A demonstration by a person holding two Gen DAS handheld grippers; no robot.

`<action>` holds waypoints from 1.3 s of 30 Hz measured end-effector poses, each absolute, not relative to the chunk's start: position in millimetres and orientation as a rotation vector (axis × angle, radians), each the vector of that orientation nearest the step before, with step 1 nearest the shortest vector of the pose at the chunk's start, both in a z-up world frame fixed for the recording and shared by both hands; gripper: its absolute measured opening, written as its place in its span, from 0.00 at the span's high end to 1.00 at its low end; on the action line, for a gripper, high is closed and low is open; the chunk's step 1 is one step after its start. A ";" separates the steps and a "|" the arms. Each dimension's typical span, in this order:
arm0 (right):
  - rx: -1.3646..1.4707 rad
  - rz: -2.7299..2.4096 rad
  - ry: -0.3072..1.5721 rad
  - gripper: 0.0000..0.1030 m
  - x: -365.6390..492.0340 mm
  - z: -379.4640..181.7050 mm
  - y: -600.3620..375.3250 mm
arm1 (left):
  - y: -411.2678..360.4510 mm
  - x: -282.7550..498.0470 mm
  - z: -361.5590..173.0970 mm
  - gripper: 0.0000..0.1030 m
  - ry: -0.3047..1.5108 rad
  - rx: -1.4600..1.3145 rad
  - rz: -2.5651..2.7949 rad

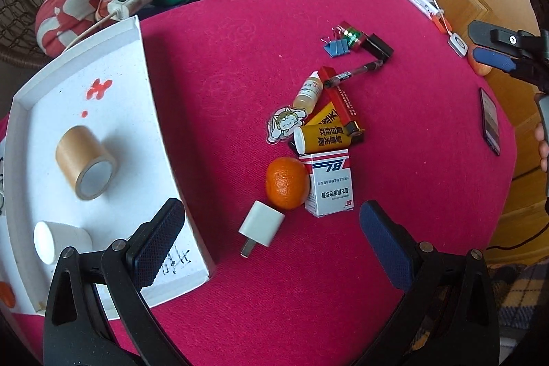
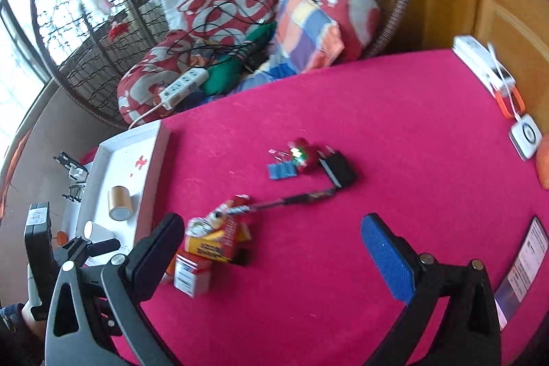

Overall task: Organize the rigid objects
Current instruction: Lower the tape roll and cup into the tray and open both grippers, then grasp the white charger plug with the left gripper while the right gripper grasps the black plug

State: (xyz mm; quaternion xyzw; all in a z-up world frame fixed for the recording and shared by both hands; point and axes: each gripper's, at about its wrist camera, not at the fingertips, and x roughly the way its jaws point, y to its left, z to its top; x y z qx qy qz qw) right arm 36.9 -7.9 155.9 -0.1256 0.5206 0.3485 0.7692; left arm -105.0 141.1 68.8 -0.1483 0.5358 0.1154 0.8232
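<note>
Fingers of the left gripper point(image 1: 271, 235) spread wide, empty, hovering over the red cloth. White charger plug point(image 1: 261, 228) lies right between them, just below the orange point(image 1: 287, 183), long axis tilted, prongs pointing back toward the gripper. White tray point(image 1: 103, 112) sits left of the plug, tape roll point(image 1: 85, 162) already in it. Right gripper point(image 2: 271, 249) also spread, empty, farther from the plug; plug probably hidden in its blurred view. Left hand nearer.

1 tape roll point(image 1: 85, 167), 1 orange point(image 1: 287, 183), 1 charger point(image 1: 261, 224), 2 boxes point(image 1: 329, 186), 1 pen point(image 1: 353, 73), 3 blue clips point(image 1: 337, 46)
</note>
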 end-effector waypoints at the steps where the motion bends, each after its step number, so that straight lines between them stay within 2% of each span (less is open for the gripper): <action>1: -0.264 0.733 1.134 0.00 39.4 155.5 -14.4 | 141.0 -103.3 67.5 0.00 1.152 -0.300 0.229; 8: -0.206 0.693 1.145 0.00 49.9 158.0 -39.2 | 138.4 -94.2 55.0 0.01 1.258 -0.160 0.112; 12: -0.197 0.685 1.148 0.00 49.4 158.6 -45.0 | 132.5 -83.2 38.0 0.26 1.318 -0.129 0.053; 15: -0.192 0.667 1.153 0.00 51.7 157.1 -50.0 | 129.7 -79.1 26.4 0.28 1.355 -0.111 0.029; 23: -0.175 0.638 1.171 0.00 54.8 152.4 -56.6 | 129.9 -81.3 10.0 0.59 1.402 -0.117 0.045; 25: -0.182 0.639 1.180 0.00 56.1 148.6 -54.1 | 130.9 -82.4 10.0 0.75 1.396 -0.132 0.062; 39: -0.526 0.712 1.203 0.00 116.8 93.4 18.7 | 120.1 -111.9 33.0 0.76 1.293 -0.395 0.178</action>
